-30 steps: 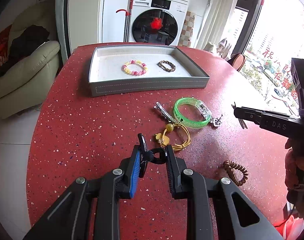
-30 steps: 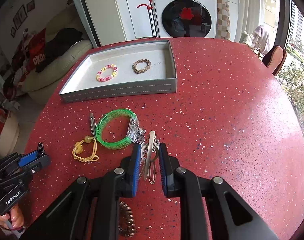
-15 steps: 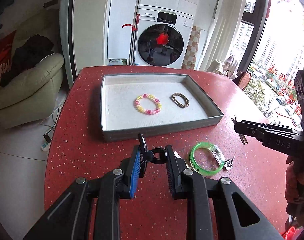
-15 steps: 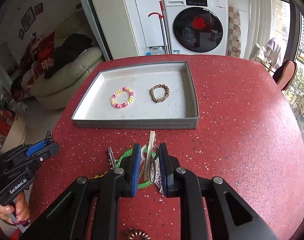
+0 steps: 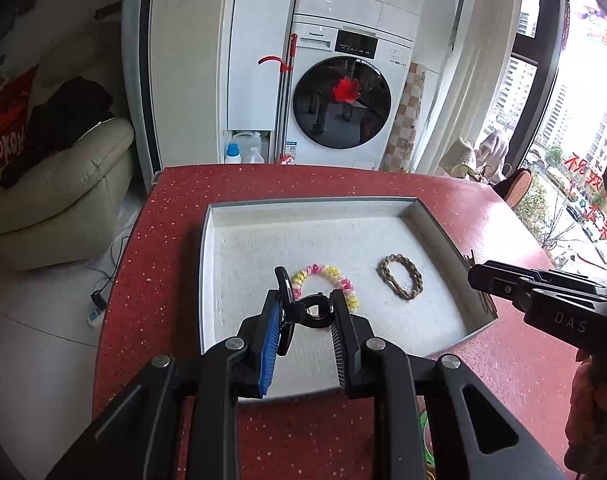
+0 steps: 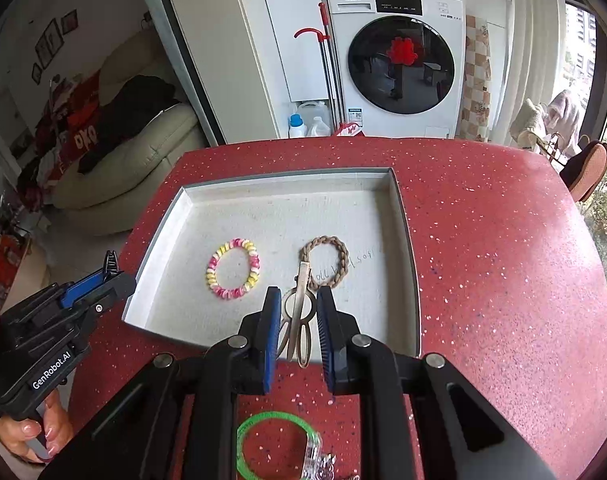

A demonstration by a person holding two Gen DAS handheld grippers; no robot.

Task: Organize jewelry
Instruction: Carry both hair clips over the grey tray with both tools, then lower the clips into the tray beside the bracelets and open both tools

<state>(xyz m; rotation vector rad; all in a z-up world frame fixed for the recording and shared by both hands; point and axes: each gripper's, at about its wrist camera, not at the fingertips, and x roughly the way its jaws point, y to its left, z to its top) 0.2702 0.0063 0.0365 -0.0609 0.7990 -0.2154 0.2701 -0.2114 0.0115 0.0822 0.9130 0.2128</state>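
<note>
Fingers pinching black hair clip (right gripper's: metal clips) over felt-lined tray.

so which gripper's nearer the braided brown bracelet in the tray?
Right. The right gripper hangs just in front of the braided brown bracelet, its hair clip overlapping it in view. The left gripper sits off to the bracelet's left, by the pink-yellow bead bracelet.

Left gripper, right gripper: both clamped, loaded
</note>
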